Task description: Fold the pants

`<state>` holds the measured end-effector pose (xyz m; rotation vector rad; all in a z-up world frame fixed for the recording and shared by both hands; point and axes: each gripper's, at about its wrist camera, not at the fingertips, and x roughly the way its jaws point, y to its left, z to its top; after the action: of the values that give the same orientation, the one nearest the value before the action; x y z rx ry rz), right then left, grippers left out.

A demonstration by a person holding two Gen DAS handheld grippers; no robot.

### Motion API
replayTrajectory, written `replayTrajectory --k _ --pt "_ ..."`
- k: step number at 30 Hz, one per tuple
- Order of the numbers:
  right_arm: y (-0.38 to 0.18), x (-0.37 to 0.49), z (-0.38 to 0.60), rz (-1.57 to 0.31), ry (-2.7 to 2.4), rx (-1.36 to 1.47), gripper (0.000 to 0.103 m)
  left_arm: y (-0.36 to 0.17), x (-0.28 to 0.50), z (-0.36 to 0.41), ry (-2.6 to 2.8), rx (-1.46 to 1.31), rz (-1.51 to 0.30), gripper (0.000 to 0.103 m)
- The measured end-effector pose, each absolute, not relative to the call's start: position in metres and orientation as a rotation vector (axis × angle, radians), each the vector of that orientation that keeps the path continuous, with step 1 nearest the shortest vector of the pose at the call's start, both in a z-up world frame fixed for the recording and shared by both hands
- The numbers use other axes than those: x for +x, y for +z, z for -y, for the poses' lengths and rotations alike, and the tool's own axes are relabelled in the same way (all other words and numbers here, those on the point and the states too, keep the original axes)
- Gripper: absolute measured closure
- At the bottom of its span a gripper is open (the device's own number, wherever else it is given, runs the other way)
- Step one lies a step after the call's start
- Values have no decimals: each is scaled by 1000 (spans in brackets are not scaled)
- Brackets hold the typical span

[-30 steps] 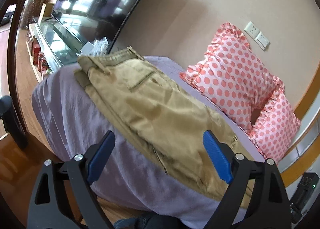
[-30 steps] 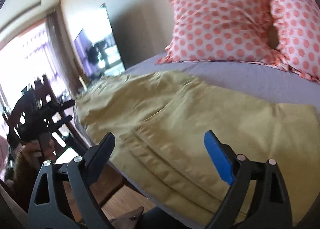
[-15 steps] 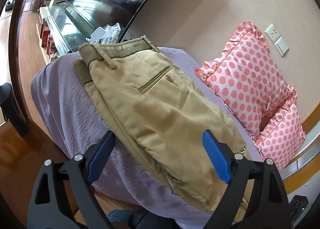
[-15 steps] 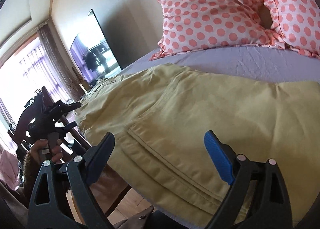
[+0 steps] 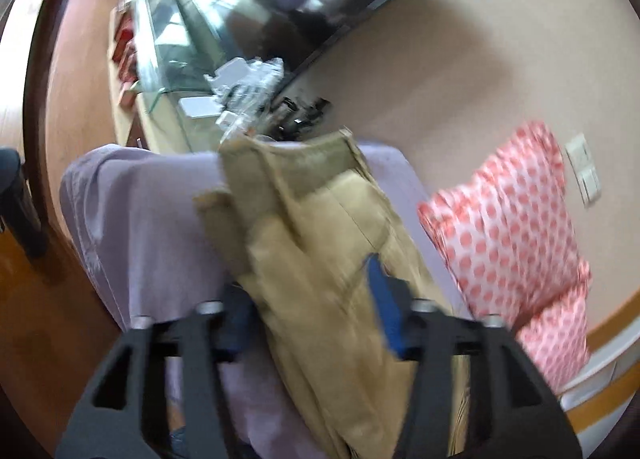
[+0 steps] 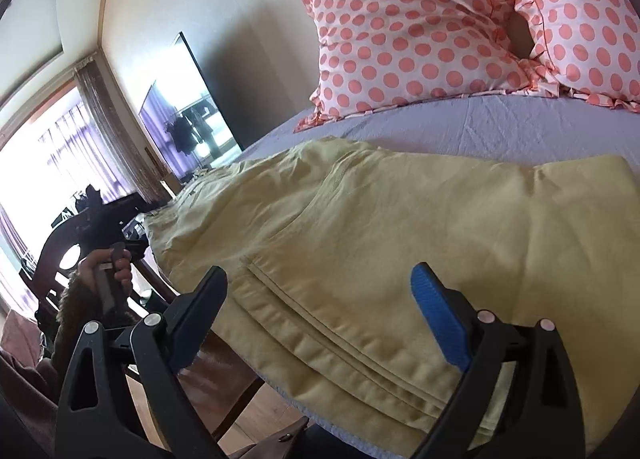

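Your khaki cotton pants (image 6: 400, 243) lie flat on the lilac-sheeted bed (image 6: 540, 127), doubled leg on leg, with the waistband at the bed's far end and the stacked long edges along its near edge. Your left hand-held gripper (image 5: 308, 307) has its jaws narrowed around the pants' near edge, though blur hides whether they actually pinch the cloth. Your right hand-held gripper (image 6: 320, 311) hovers with jaws wide apart over the same edge, so I judge the grasp for the next fold is in hand; next, get both clamped on all layers.

Bed w/ lavender sheet (image 6: 520, 131); khaki pants (image 6: 400, 243) spread flat; 2 polka-dot pillows (image 6: 408, 31) at wall.

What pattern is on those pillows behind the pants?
Pink-coral polka dots on white, with ruffled edges; the pillows show best in the right wrist view.
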<state>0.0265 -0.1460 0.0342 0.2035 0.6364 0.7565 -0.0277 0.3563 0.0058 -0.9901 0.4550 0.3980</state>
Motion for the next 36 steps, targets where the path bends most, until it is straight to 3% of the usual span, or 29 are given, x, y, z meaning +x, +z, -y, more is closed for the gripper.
replayTrajectory --k 1,6,11,13,16,19,23,25,27,29,32,35,36 --pt "34 26 149 -630 756 210 8 4 -25 -359 408 -991 -461 92" --pt "41 24 175 -577 712 252 8 63 -2 -313 395 -692 -467 95" --pt "56 21 240 -463 549 363 6 147 29 -172 73 -330 -419 95" --pt "60 17 271 -424 465 419 6 158 36 -111 -73 -225 -414 95" --pt "61 13 316 -404 384 516 5 150 41 -9 -339 -81 -442 94" --pt "57 11 348 -409 355 612 5 102 43 85 -548 87 -574 94" --pt "43 30 362 -506 418 718 5 42 34 137 -640 221 -692 92" --pt "37 43 354 -583 439 705 5 41 19 140 -658 284 -631 87" --pt "28 59 342 -666 459 677 7 52 5 130 -745 265 -601 71" --pt "21 74 328 -732 480 649 17 71 -7 106 -805 196 -563 64" --pt "19 83 311 -781 472 569 25 92 2 62 -706 82 -553 36" --pt "18 95 305 -797 439 514 33 88 50 -20 -426 -77 -650 34" --pt "18 97 306 -801 442 515 40 82 65 -39 -368 -113 -699 36"
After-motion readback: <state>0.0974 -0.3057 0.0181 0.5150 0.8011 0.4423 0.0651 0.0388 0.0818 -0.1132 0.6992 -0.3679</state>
